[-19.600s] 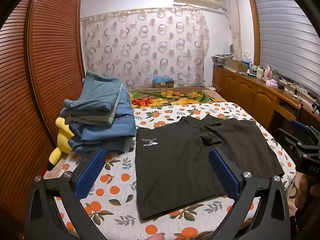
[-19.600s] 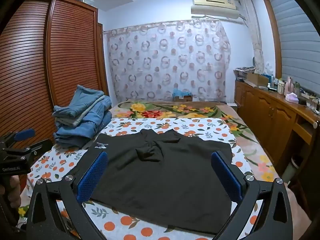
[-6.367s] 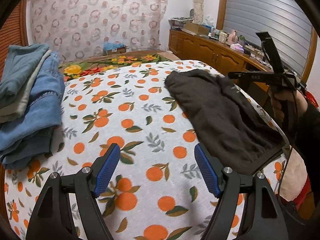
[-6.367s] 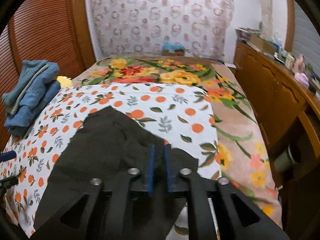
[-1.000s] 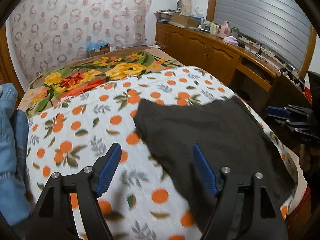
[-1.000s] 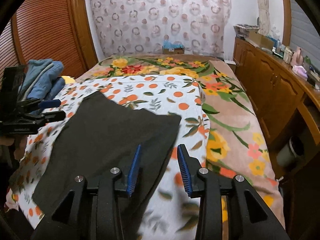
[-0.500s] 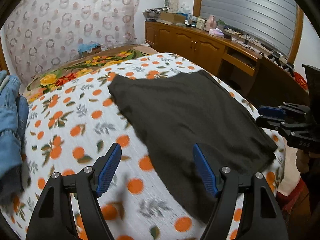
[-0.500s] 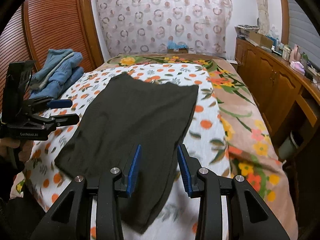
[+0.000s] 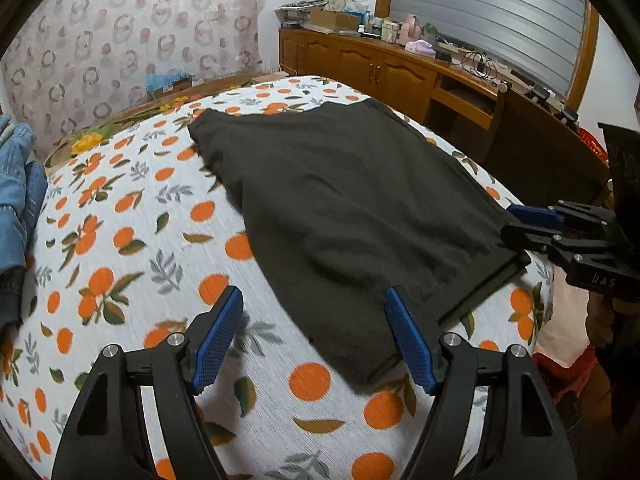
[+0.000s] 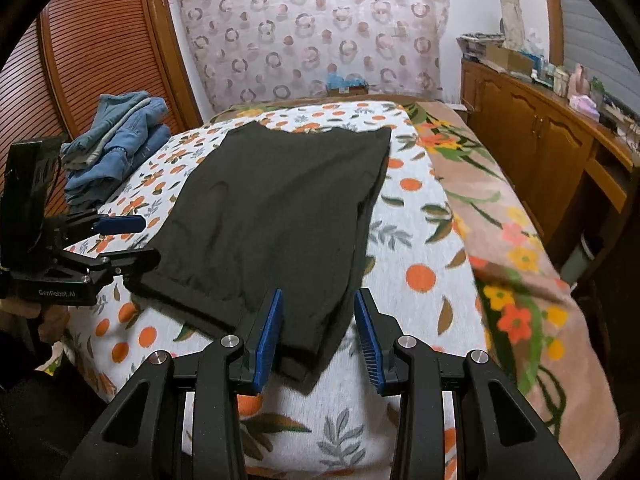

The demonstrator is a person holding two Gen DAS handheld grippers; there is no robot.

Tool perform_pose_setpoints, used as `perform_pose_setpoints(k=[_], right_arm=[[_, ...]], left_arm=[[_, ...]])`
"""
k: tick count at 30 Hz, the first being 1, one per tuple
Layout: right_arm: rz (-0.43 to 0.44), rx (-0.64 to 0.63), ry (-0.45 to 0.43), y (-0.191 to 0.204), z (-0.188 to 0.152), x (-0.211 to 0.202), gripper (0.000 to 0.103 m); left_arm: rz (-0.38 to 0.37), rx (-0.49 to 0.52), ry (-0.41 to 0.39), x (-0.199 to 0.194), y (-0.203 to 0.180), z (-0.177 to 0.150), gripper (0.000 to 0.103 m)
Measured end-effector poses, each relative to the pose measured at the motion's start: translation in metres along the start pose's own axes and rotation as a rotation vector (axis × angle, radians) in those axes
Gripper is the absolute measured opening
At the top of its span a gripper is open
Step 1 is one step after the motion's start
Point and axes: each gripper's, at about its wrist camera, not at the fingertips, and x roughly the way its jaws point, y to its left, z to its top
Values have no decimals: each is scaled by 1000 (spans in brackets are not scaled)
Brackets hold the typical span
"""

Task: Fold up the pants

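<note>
Dark pants [image 10: 276,208]: soft, matte knit, charcoal-black, folded lengthwise into a long flat strip with a stitched hem band at the near end. They lie on the bed [image 10: 404,248], running from the near edge toward the far end, a few shallow wrinkles across the surface.

Bed cover: white woven cloth printed with oranges and green leaves; beside it a pinkish floral blanket [image 10: 504,220], fuzzier in texture.

Left hand-held gripper [image 9: 312,332]: black angular frame, blue ribbed pads, jaws spread wide and empty, poised over the near left corner of the pants; the right-hand pad overlaps the cloth edge in view, contact uncertain.

Right hand-held gripper [image 10: 318,328]: same build, jaws part-open with a clear gap, nothing clamped; the near right corner of the pants shows between and below the pads.

Stack of folded blue denim [image 10: 116,140], heavy and creased, at the far left of the bed. Slatted wooden wardrobe [image 10: 92,52] behind it.
</note>
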Motion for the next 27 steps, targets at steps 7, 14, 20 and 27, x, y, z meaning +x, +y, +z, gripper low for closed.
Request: perform_pose_setpoints(k=[7, 14, 20, 27], right_arm=[[8, 20, 10, 2, -8, 1, 38], [-17, -4, 9, 9, -10, 2, 38], [-25, -19, 4, 11, -10, 4, 38], [-14, -28, 0, 9, -9, 6, 32]], left_arm=[[-24, -28, -15, -5, 0, -6, 75], [-47, -10, -1, -6, -10, -14, 62], [-73, 2, -1, -9, -14, -16, 51], [-94, -17, 5, -10, -14, -19, 49]])
